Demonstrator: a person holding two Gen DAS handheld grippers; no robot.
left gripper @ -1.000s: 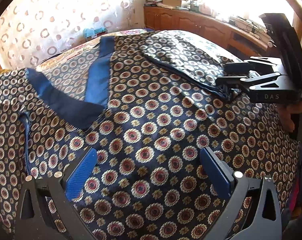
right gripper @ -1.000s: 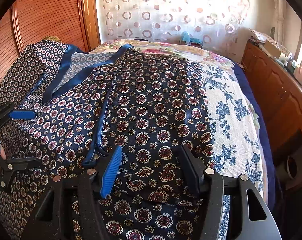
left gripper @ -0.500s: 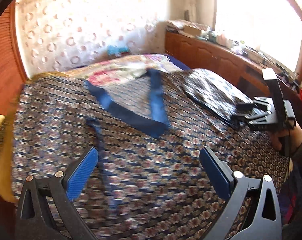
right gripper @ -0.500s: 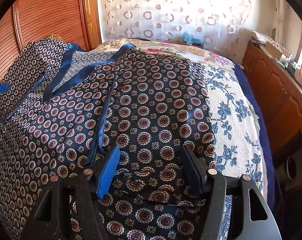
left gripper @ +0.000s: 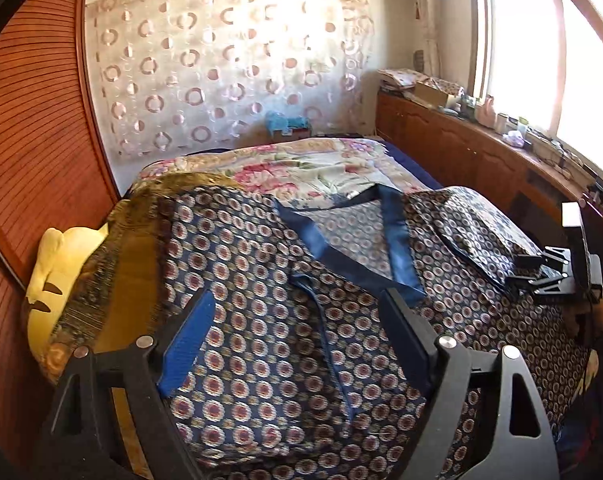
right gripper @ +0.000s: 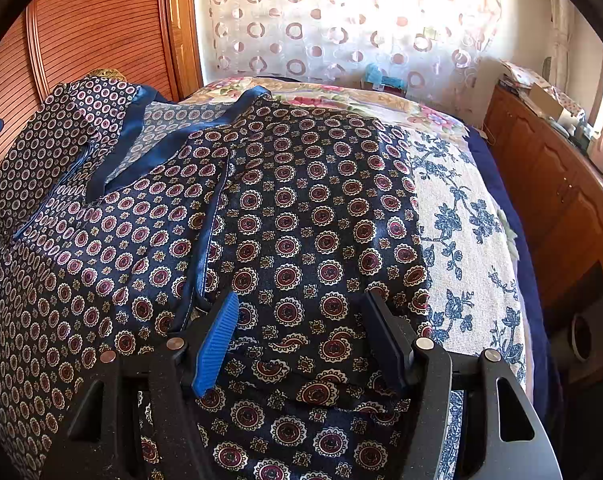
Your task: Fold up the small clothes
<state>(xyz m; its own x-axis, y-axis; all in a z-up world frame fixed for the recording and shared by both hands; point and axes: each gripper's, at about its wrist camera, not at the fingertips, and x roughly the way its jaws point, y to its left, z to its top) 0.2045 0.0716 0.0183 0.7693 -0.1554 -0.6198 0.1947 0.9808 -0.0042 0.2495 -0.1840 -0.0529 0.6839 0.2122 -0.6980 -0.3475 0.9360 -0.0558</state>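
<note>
A patterned navy shirt [right gripper: 149, 248] lies spread across the bed [right gripper: 469, 216], filling the centre and left of both views; its right sleeve [right gripper: 321, 216] is already folded inward, the left side apparently not. Both the left gripper [left gripper: 297, 340] and right gripper [right gripper: 301, 336] hover above it, released, grasping nothing.

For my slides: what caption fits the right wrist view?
Open right gripper poised over the folded sleeve of a navy medallion-print garment on a floral bedspread.

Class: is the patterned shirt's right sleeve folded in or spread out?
Folded in: the sleeve lies flat over the shirt body, its edge running down the front.
</note>
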